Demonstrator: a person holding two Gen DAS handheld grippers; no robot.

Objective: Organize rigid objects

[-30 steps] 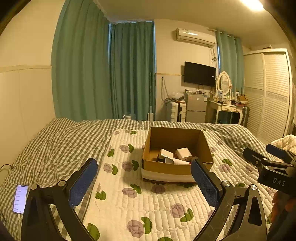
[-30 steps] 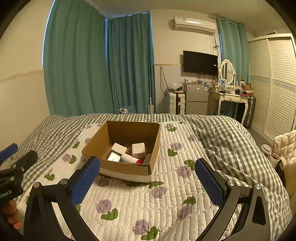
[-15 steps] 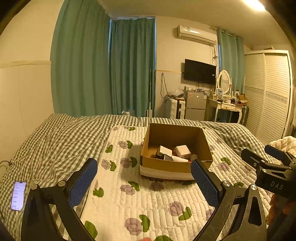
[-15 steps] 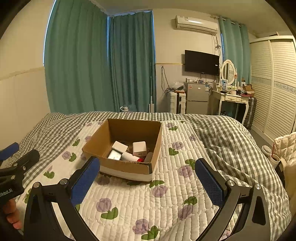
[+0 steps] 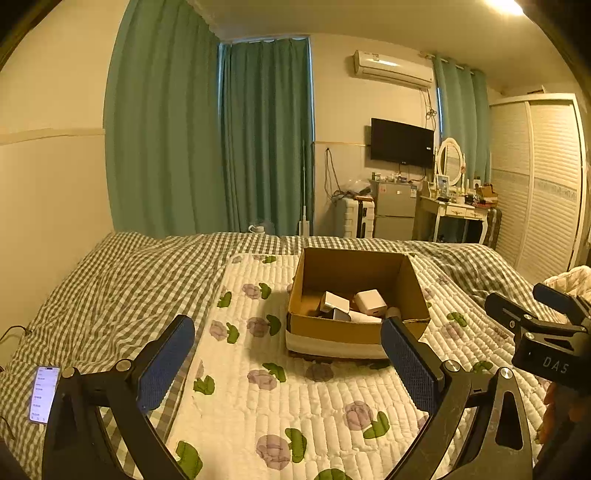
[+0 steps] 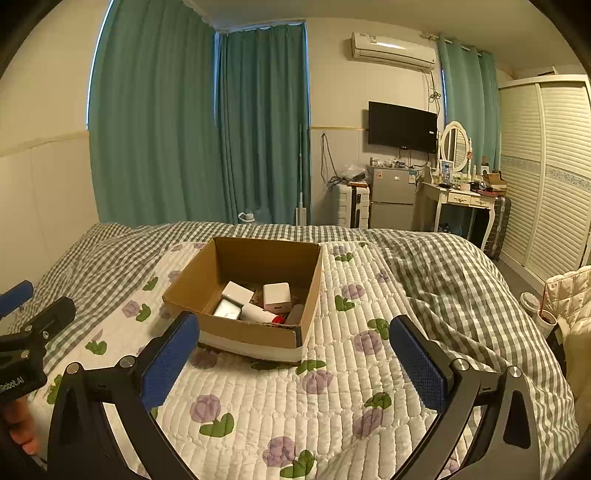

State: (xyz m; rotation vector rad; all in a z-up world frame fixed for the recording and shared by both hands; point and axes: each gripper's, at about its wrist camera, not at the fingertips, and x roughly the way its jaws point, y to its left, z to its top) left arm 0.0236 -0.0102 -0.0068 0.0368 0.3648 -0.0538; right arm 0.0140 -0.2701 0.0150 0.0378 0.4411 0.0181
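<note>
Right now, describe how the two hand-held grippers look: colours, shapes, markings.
The left hand-held gripper and the right hand-held gripper match: matte black angular frames with silver screws, each ending in two flat rectangular fingers faced with textured blue pads. The right one's body bears white lettering "DAS" in the left view; the left one's reads "Robot.AI" in the right view. No cables or sleeves show.

Warm, dim yellow indoor light from a glaring ceiling lamp; sharp focus, fisheye-bent, dark-vignetted edges.

An open cardboard box is sitting on the floral quilt, holding small white boxes jumbled inside.
</note>
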